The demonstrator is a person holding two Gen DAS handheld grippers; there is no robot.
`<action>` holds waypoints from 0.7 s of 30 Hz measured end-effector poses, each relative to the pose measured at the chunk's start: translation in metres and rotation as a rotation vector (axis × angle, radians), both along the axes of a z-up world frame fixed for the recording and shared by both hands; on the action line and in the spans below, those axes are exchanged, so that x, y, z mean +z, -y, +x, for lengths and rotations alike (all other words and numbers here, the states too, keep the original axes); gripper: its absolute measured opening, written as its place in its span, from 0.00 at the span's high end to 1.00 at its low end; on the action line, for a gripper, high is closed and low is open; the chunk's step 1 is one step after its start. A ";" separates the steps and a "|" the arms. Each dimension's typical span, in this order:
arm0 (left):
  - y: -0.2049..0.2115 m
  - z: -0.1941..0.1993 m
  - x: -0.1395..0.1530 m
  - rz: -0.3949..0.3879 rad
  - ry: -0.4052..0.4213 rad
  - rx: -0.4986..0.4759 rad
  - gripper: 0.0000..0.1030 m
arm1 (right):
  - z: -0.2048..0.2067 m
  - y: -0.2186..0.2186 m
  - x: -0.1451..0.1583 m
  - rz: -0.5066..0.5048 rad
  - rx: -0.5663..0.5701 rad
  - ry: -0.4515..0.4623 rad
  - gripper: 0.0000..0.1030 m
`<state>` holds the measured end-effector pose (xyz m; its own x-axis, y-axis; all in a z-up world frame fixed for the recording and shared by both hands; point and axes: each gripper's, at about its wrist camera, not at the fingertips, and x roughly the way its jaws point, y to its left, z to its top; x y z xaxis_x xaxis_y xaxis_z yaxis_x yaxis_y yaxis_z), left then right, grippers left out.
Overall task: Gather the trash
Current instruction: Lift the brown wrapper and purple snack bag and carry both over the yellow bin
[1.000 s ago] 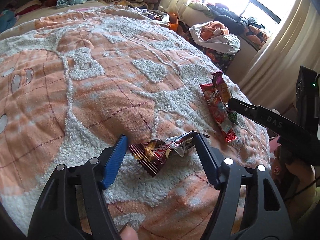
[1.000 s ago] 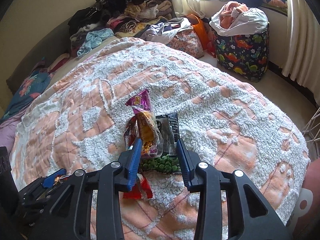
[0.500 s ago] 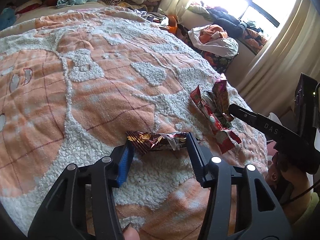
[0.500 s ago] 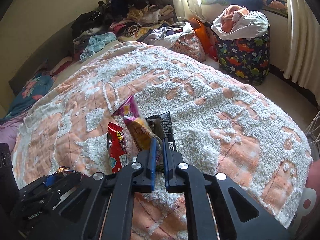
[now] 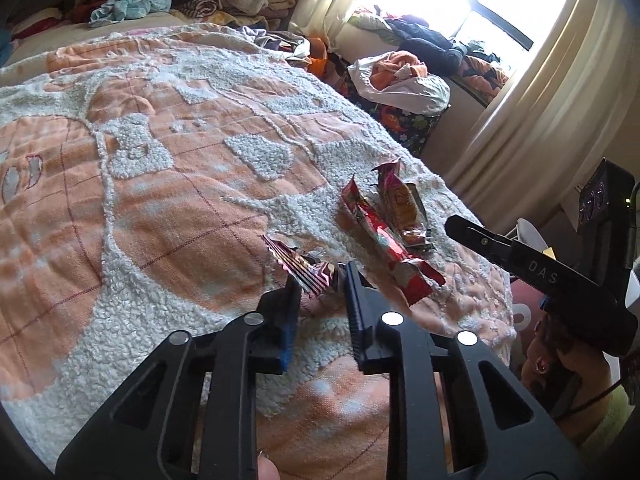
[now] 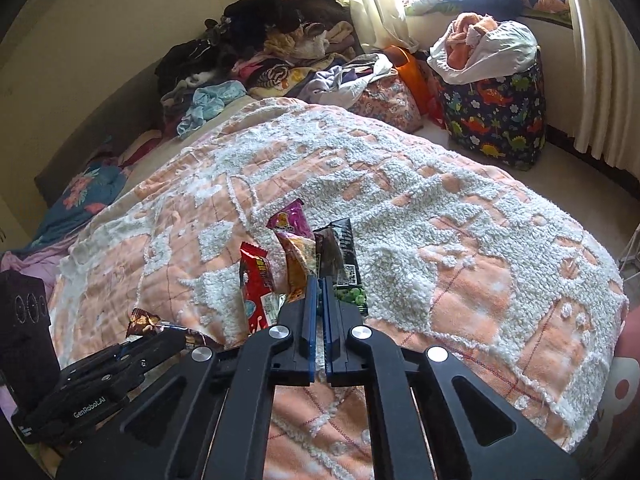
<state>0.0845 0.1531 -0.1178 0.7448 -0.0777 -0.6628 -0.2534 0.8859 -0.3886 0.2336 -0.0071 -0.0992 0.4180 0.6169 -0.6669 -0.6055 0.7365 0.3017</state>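
Left wrist view: your left gripper [image 5: 320,280] is closing its fingers on the maroon wrapper [image 5: 304,270] on the bed [image 5: 160,200]; your right gripper [image 6: 319,292] is clamping the wrapper bunch [image 6: 304,260] tight; no bin showing, so you're only partway.

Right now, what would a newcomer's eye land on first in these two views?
Probably the bright snack wrappers bunched upright in the right gripper at the near end of the peach-and-white bedspread. Next, the left gripper, jaws closing on a crumpled maroon wrapper beside them. Beyond the bed, a dinosaur-print bag stuffed with laundry stands under the window.
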 end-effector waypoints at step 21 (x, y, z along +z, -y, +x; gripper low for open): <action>0.020 -0.007 0.031 0.064 0.100 -0.062 0.88 | -0.003 -0.004 0.001 0.036 0.046 -0.046 0.88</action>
<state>0.0778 0.1329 -0.0867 0.8023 -0.0855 -0.5907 -0.1607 0.9222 -0.3516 0.2306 -0.0033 -0.0986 0.3577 0.6586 -0.6620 -0.6232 0.6963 0.3560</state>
